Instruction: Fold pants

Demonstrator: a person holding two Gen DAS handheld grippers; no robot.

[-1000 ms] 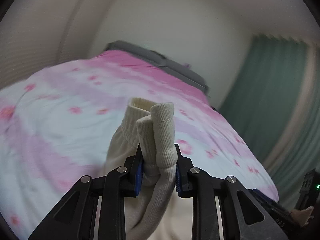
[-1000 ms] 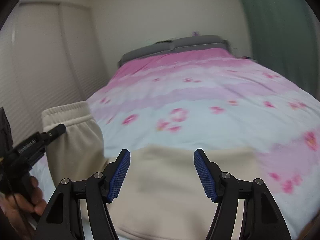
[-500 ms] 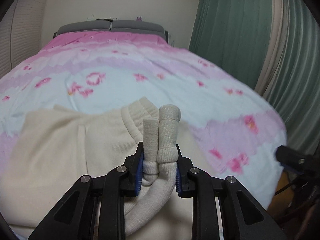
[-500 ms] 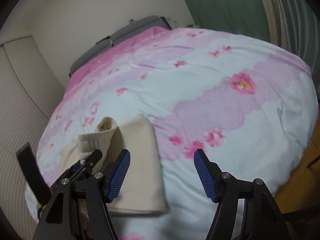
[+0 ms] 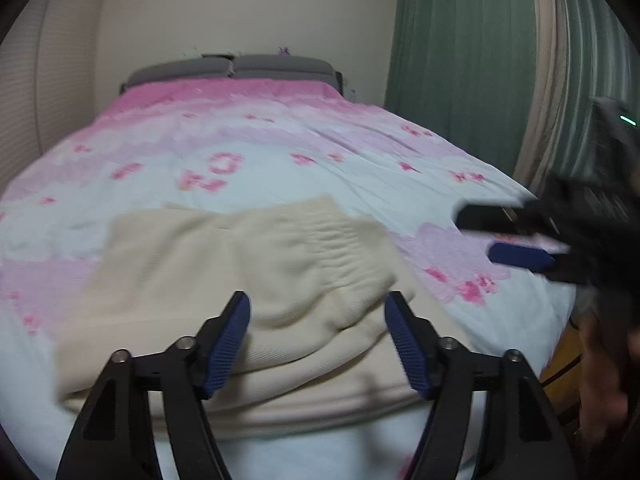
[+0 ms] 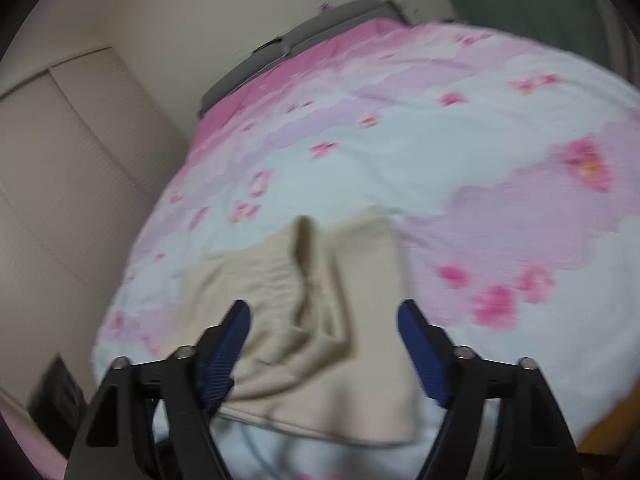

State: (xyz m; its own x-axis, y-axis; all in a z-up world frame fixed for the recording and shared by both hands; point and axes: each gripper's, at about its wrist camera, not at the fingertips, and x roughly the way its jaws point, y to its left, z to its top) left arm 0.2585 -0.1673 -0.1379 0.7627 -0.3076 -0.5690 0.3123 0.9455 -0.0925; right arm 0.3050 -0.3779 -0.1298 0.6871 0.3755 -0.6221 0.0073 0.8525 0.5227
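Cream pants (image 5: 248,280) lie folded on the pink and pale blue flowered bedspread (image 5: 280,152), waistband and cuffs heaped on top near the front. My left gripper (image 5: 318,312) hovers just above that heap with its jaws opening and its pads clear of the cloth. In the right wrist view the same pants (image 6: 320,308) lie below my right gripper (image 6: 324,320), whose jaws are also opening with nothing pressed between them. The right gripper (image 5: 520,236) shows blurred at the right edge of the left wrist view, out over the bedspread.
Grey pillows (image 5: 236,66) line the head of the bed against a cream wall. Green curtains (image 5: 460,60) hang at the right. A slatted closet door (image 6: 72,168) stands left of the bed. A hand (image 5: 608,380) shows at the lower right.
My left gripper has let go of the rolled cuffs, which now lie on the folded pants. Both grippers moved lower, and the right gripper's jaws stand wider.
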